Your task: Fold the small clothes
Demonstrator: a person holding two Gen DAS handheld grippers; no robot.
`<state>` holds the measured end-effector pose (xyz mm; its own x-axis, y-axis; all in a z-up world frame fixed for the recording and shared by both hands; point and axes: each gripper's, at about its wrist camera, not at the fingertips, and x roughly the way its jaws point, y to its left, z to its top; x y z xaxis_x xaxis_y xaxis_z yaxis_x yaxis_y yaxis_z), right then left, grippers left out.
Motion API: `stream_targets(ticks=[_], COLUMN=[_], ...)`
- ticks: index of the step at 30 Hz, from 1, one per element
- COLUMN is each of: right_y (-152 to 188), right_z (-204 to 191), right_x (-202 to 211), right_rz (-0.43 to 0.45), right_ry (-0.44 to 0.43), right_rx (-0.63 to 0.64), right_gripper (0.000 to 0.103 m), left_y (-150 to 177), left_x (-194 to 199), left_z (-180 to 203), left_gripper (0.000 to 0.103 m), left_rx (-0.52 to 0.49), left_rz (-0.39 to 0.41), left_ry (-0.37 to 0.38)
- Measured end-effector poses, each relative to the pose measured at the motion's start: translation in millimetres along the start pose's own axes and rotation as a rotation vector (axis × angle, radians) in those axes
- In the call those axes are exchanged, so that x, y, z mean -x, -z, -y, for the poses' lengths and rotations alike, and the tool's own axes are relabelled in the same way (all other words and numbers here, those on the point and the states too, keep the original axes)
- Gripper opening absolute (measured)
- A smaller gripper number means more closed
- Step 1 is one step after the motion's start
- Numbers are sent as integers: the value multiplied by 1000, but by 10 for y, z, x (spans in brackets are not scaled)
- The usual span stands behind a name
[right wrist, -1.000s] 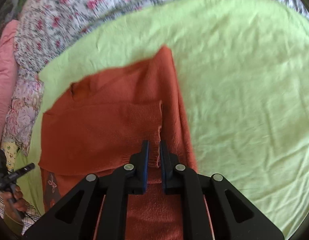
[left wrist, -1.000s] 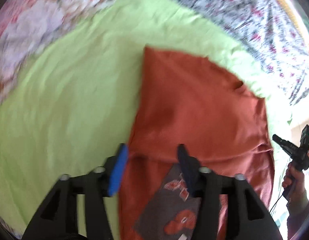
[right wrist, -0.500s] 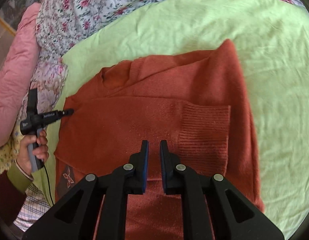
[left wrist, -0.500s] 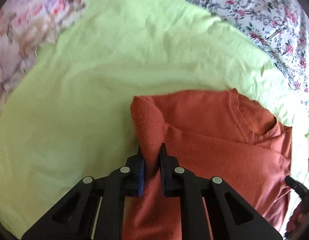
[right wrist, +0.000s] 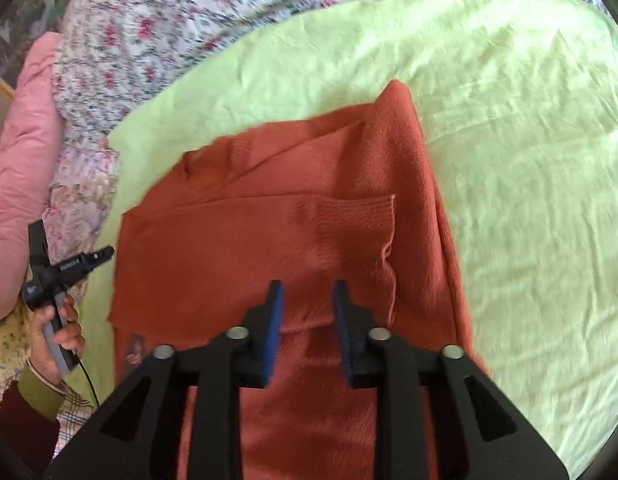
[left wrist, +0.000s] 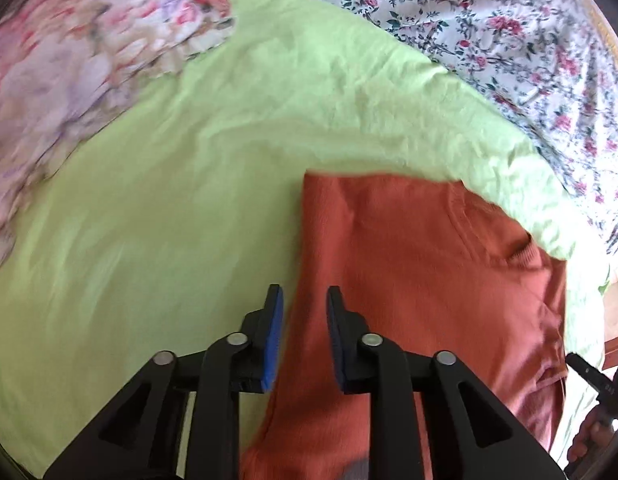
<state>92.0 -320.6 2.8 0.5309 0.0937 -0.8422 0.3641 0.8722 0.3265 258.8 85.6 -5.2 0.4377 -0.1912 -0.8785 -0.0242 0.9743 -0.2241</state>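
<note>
Orange sweater lies on green sheet, sleeve folded across; left gripper at its left edge and right gripper over its middle, jaws opening, gripping nothing; next, likely regrasp the hem.

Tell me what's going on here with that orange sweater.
A person with a gripper in each hand is folding an orange sweater spread on a light green sheet over a floral bedspread. One sleeve, ribbed cuff showing, already lies folded across the body. Both the left gripper and the right gripper are opening above the sweater, with nothing pinched between their pads. The left one sits over the sweater's side edge, the right over its middle.
</note>
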Motion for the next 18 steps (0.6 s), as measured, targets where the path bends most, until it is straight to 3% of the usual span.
stream_targets(ticks=[10, 18], right_y=[649, 1313], right_z=[-191, -254], right_x=[308, 657], right_rz=[-55, -97], right_ry=[-38, -20], right_rx=[38, 87], right_gripper=[31, 37], left_y=[1389, 2347], left_x=[584, 940], left_z=[-171, -382], left_gripper=[41, 52], left_rx=[27, -2], left_rz=[-100, -168], left_ry=[41, 62])
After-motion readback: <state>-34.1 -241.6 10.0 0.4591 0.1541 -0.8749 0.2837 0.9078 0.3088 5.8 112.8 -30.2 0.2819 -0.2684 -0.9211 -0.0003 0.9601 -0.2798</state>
